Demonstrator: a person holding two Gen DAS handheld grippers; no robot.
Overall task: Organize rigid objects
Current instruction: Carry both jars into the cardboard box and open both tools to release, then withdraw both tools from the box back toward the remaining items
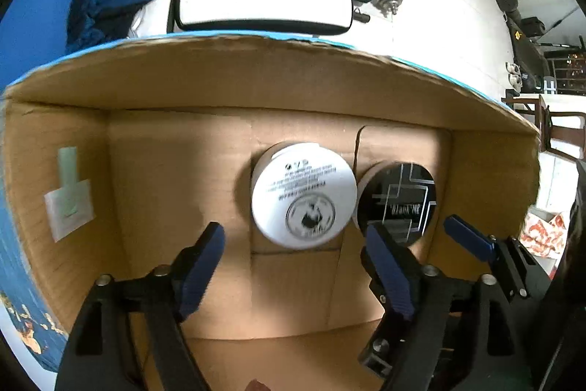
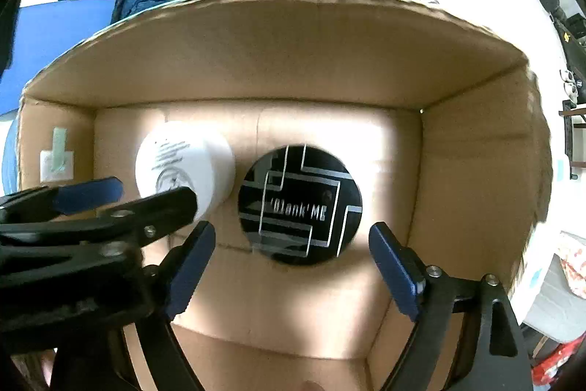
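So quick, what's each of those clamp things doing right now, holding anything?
Left gripper: open, holding nothing, above the white jar.
Right gripper: open, holding nothing, above the black jar.

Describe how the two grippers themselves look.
The left gripper and the right gripper match. Each has a black frame with two angled arms, silver screws at the joints, and two fingers faced with dark blue ribbed pads. No cables, markings or sleeves show.
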